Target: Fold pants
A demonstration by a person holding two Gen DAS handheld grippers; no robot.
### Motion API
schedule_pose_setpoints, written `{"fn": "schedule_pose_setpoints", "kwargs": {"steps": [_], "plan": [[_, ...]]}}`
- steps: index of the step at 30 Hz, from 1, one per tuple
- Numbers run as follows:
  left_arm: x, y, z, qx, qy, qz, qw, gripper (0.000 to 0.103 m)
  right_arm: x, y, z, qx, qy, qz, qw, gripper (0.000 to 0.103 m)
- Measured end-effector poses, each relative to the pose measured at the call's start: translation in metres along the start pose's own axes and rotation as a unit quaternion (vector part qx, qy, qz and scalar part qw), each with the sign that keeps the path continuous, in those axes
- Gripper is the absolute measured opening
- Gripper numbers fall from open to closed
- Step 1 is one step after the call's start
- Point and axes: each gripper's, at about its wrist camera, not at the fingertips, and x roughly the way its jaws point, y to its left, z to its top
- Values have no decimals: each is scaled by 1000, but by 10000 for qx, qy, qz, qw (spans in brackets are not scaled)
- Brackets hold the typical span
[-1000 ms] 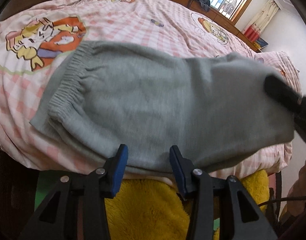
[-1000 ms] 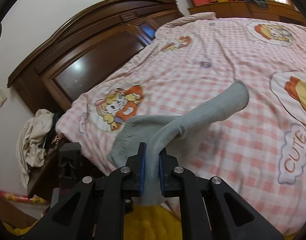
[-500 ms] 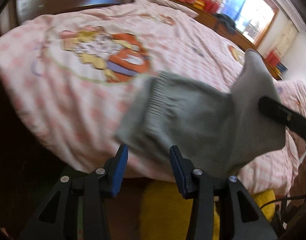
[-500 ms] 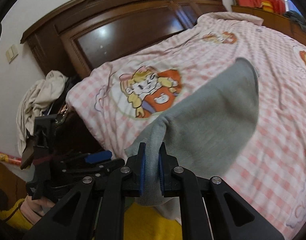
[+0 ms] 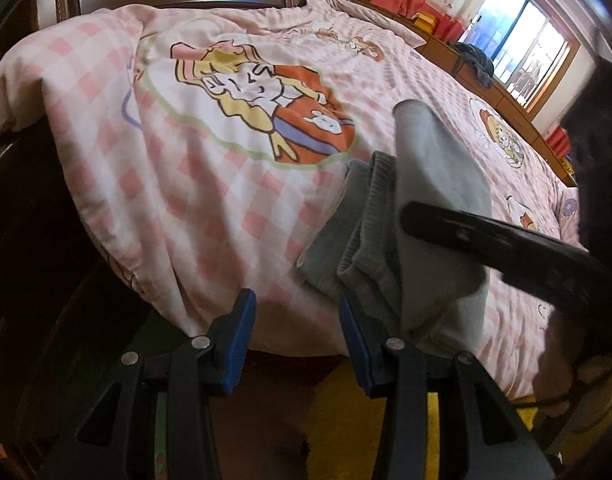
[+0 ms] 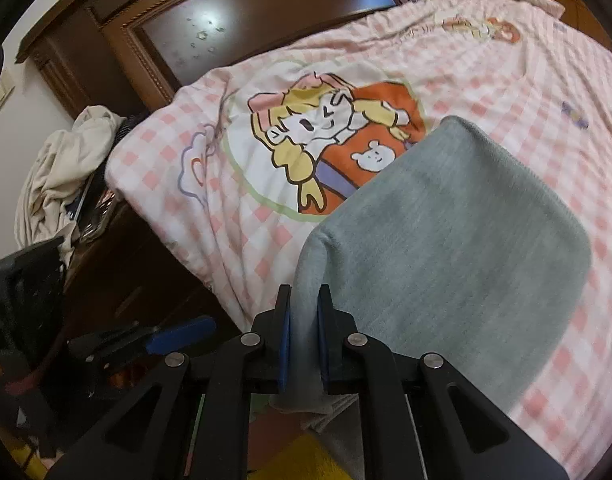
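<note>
The grey pants [image 6: 446, 248] lie doubled over on the pink checked bedspread [image 6: 233, 216] near the bed's edge. My right gripper [image 6: 304, 294] is shut on a fold of the grey cloth, which hangs down past its blue pads. In the left wrist view the pants [image 5: 430, 184] show a ribbed waistband [image 5: 370, 236] under the folded layer, with a black finger [image 5: 466, 228] of the right gripper lying across them. My left gripper [image 5: 295, 300] stands open with nothing between its pads, just left of the pants' lower edge.
A dark wooden headboard [image 6: 225, 40] rises behind the bed. A heap of cream clothes [image 6: 61, 168] sits on a low stand at the left. Yellow fleece [image 5: 346, 420] lies below the bed edge. A wooden cabinet [image 5: 486, 80] and window [image 5: 518, 40] are far right.
The right gripper has carried the pant-leg end over toward the waistband, so the spread-out pants are now doubled. The left gripper slid left off the pants. Both views swung toward the headboard.
</note>
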Motion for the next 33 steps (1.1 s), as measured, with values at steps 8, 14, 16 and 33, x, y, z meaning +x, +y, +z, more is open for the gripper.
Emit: {"fn": "schedule_pose_setpoints", "kwargs": {"steps": [8,14,16,33], "plan": [[3,11,2,-82,34,64,9999,45,5,1,1,360,33,473,9982,34],[-4,10,9,-38,-39,110,9999,45,-29,6,-2,182,-223,446,9986,34],[-9,6,14,14,-109,107,9999,45,-43,-1,-5,182,-411,207,9988,34],[-11,-74,34,904,-294,-483,9943,24,-68,-103,-10,978,-670,-972,9882,34]]}}
